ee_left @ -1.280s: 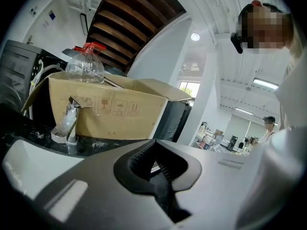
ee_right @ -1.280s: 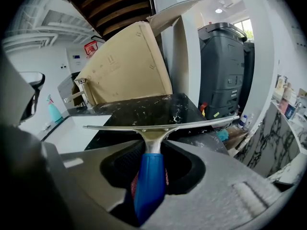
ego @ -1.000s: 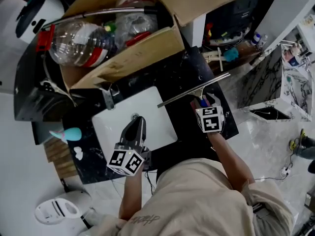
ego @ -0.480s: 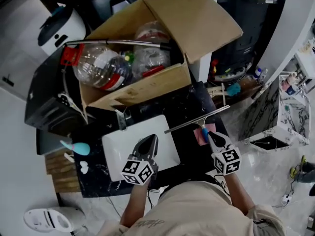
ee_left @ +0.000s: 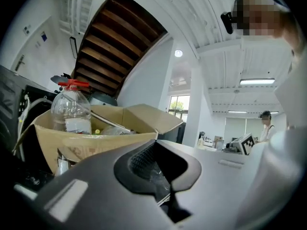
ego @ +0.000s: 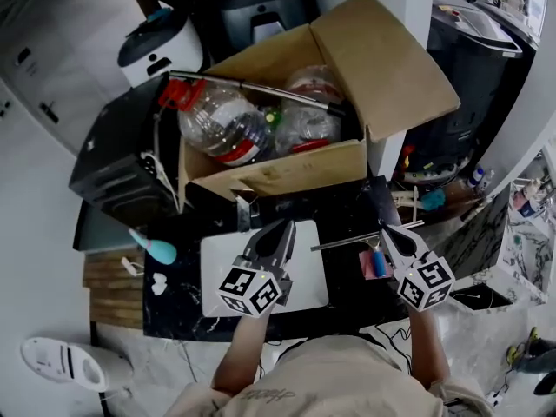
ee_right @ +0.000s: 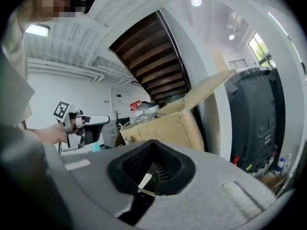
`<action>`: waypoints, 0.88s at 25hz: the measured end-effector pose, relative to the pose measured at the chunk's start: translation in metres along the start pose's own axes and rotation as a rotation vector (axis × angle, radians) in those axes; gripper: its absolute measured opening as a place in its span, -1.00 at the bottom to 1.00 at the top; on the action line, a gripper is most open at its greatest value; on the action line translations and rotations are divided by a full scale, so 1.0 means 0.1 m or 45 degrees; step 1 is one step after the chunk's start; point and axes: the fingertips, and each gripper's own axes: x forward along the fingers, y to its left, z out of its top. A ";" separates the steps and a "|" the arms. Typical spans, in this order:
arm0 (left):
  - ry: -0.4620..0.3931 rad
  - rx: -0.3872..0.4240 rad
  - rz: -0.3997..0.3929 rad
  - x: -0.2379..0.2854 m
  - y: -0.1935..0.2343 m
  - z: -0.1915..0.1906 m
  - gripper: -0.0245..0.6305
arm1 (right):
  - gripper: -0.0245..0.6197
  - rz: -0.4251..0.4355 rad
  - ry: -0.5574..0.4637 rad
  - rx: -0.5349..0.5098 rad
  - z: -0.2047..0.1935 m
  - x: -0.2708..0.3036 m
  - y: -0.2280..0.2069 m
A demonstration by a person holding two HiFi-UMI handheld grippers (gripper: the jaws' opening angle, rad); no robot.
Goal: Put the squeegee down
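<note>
Dark surface (ego: 174, 309) bears the squeegee (ego: 352, 241) at its right edge. Left tongs (ego: 280, 230) and right tongs (ego: 389, 231) are closed and empty. Placement appears complete; only withdrawal remains.

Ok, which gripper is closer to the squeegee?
The right gripper, right by the squeegee on the dark counter. The left gripper is farther off, over the white sink.

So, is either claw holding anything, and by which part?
Nothing held. Left claw and right claw are shut, empty; the squeegee lies on the counter.
</note>
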 end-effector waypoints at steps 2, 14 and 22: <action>-0.024 0.033 -0.018 0.02 -0.03 0.16 -0.88 | -0.92 0.030 -0.049 -0.072 0.26 0.08 0.04; -0.099 0.178 0.004 -0.09 0.12 0.56 -0.88 | -0.92 0.050 -0.258 -0.070 0.92 0.15 0.24; -0.050 0.158 -0.015 -0.14 0.14 0.37 -0.88 | -0.92 0.031 -0.236 -0.106 0.82 0.06 0.27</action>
